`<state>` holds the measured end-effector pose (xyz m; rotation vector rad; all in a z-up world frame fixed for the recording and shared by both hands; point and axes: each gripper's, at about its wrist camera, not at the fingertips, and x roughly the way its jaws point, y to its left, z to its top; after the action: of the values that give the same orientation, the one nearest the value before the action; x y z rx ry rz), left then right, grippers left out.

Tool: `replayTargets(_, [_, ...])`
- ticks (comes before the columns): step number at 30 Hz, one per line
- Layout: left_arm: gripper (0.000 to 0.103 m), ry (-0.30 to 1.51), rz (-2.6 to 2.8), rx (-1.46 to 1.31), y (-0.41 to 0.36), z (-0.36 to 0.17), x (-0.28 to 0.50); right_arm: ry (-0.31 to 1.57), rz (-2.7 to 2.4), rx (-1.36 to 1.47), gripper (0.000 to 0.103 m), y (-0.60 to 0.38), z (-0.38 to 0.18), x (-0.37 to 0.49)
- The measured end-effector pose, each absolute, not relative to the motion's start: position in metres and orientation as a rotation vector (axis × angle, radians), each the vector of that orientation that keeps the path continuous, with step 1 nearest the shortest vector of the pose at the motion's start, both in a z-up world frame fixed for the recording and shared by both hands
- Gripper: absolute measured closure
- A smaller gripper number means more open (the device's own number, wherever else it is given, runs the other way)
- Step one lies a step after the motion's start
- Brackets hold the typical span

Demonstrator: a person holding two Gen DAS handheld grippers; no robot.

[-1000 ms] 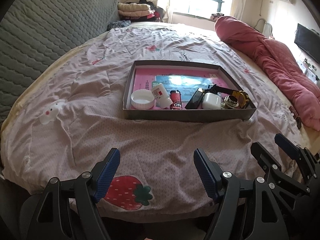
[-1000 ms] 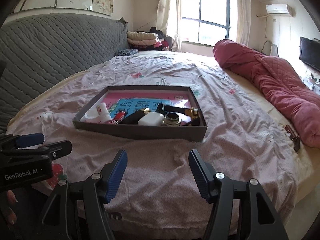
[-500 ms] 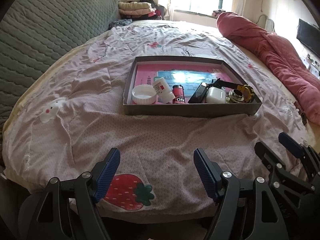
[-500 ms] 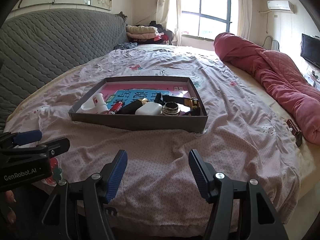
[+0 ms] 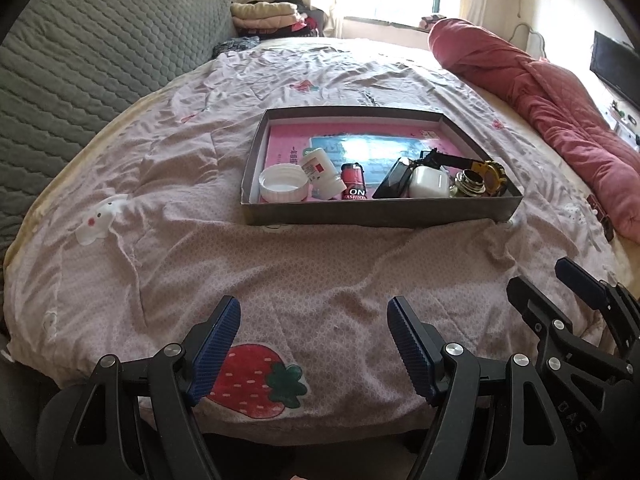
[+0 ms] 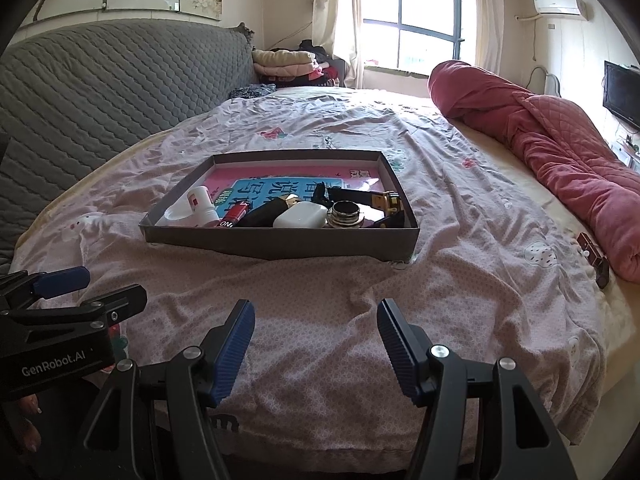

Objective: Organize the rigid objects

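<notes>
Grey cardboard tray (image 5: 376, 214) sits mid-bed on the pink sheet (image 5: 280, 272), w/ all the small stuff bunched along its near wall. We count, left to right: 1 white jar lid (image 5: 283, 183), 1 white bottle (image 5: 322, 174) lying on its side, 1 red can (image 5: 353, 181), 1 black flat case (image 5: 393, 179), 1 white earbud-type case (image 5: 428, 181), 1 round metal tin (image 5: 469, 186), 1 watch w/ yellow body and black strap (image 5: 486, 170). So 7 items, plus a pink/blue booklet (image 5: 372, 146) under them.

Handling, as we judge it: all light and stiff. The earbud case and tin look smooth, prob. slippery, so grip across the short flat sides. Bottle: take it round the middle. Lid: pinch by the rim. Watch is the awkward one; the strap flops, so hold the body.

Left gripper (image 5: 312, 340) hangs over the near bed edge, fingers spread wide, nothing in them. Right gripper (image 6: 316, 340) likewise: wide apart, holding nothing, well short of the tray.
</notes>
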<state>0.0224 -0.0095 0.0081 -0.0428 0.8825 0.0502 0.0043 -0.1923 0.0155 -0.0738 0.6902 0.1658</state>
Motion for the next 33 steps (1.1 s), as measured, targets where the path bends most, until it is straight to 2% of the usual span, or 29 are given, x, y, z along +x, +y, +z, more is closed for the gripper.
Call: replayTargets(33, [0.026, 0.920, 0.057, -0.002, -0.013, -0.007, 0.025, 0.696, 0.151, -0.068, 0.040, -0.194, 0.014, 0.007])
